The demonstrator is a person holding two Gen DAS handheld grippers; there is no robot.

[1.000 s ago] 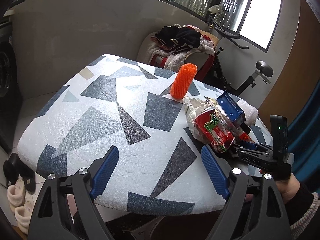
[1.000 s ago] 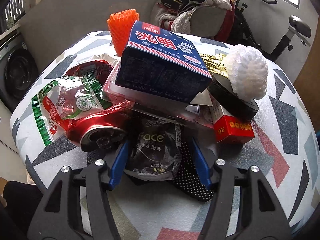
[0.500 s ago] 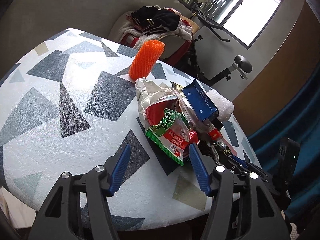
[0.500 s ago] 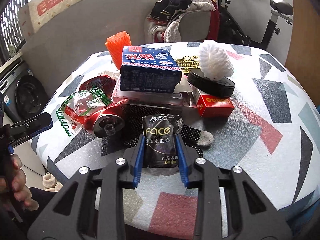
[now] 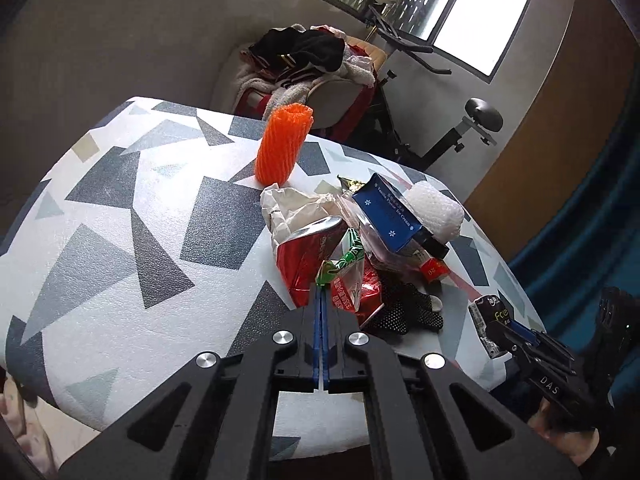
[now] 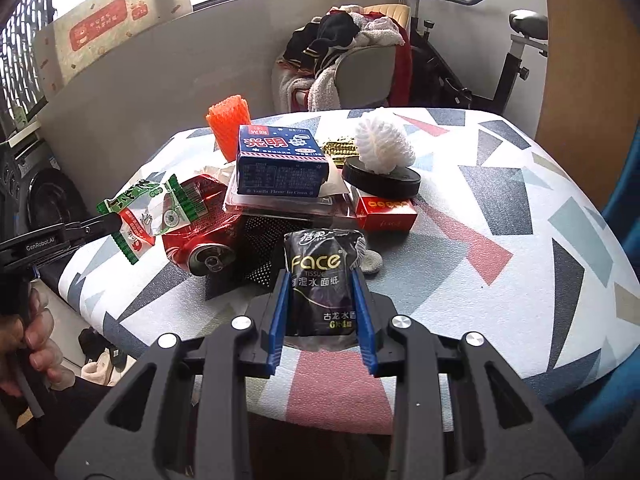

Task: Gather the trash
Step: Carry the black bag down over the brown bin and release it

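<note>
A pile of trash lies on the patterned table [image 5: 120,248]: a crushed red can [image 6: 200,240], a blue ice cream box [image 6: 280,164], a red packet [image 6: 386,214], a black dotted glove [image 5: 400,312]. My left gripper [image 5: 322,292] is shut on the edge of a green and white snack wrapper [image 5: 344,272], which also shows in the right wrist view [image 6: 148,212], lifted beside the can. My right gripper [image 6: 322,280] is shut on a black tissue pack [image 6: 320,276], held just above the table's near edge. The pack also shows in the left wrist view [image 5: 490,320].
An orange foam net sleeve [image 5: 282,144] stands upright at the far side of the pile. A white foam net [image 6: 382,148] sits on a black round lid [image 6: 380,178]. Behind the table are a chair heaped with clothes [image 6: 352,52] and an exercise bike [image 6: 516,40].
My left gripper swung in to the pile and shut on the snack wrapper, lifting it. My right gripper shut on the tissue pack and drew it back from the pile.
</note>
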